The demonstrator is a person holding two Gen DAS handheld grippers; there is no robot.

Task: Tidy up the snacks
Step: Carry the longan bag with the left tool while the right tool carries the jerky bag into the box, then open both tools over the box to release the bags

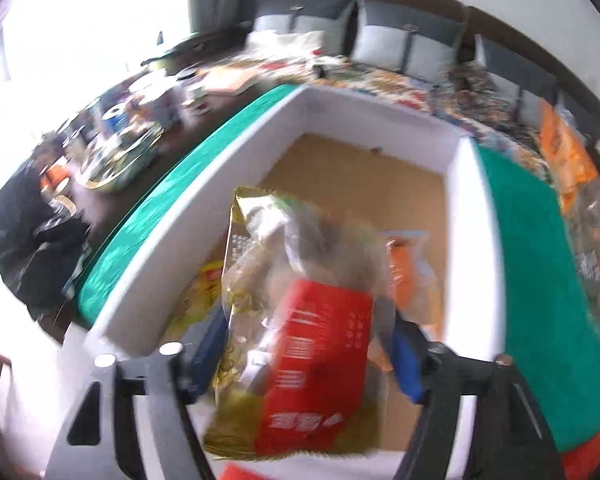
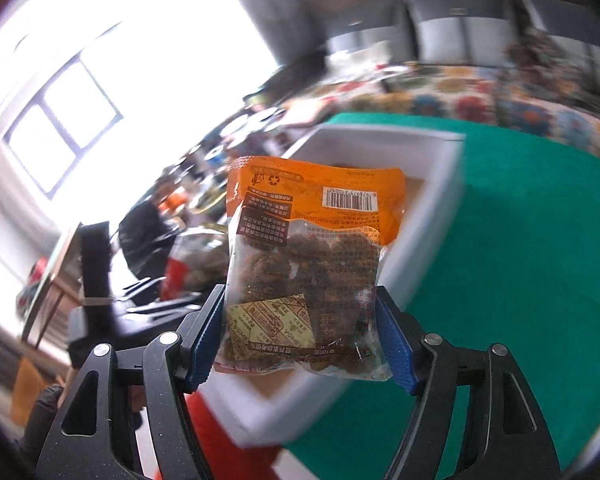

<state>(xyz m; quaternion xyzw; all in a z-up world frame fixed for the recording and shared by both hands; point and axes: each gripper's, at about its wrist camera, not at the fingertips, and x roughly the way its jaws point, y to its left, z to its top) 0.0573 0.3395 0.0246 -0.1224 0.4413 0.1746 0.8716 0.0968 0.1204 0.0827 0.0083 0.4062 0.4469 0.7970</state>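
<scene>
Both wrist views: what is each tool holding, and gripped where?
Left tool pinches a gold and red snack bag by its side edges. Right tool clamps the orange snack bag across its lower, clear half.

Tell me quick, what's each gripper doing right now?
Left gripper: closed on a red and gold snack bag.
Right gripper: closed on an orange snack bag.
</scene>
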